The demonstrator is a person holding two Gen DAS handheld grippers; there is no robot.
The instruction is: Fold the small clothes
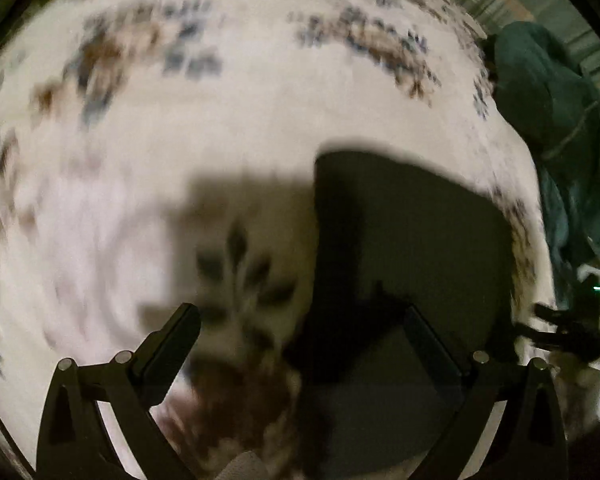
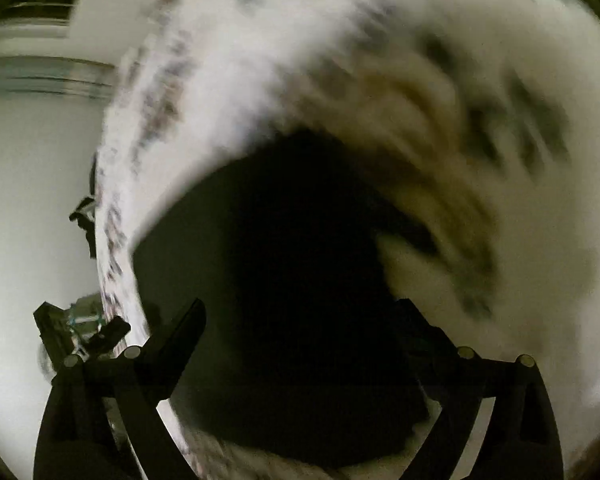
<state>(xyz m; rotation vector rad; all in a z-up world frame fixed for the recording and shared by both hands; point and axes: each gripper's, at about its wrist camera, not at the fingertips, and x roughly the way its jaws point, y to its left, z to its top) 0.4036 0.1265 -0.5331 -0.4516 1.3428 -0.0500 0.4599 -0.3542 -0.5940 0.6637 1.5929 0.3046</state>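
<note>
A dark garment lies flat on a white patterned cloth; its left edge is straight. My left gripper is open above it, left finger over the white cloth, right finger over the dark garment. In the right wrist view the same dark garment fills the lower middle, blurred by motion. My right gripper is open just above it, holding nothing. The right gripper shows in the left wrist view at the surface's right edge.
A pile of teal-green clothing lies off the right side of the patterned cloth. In the right wrist view a pale floor lies left of the cloth's edge, and the other gripper shows low left.
</note>
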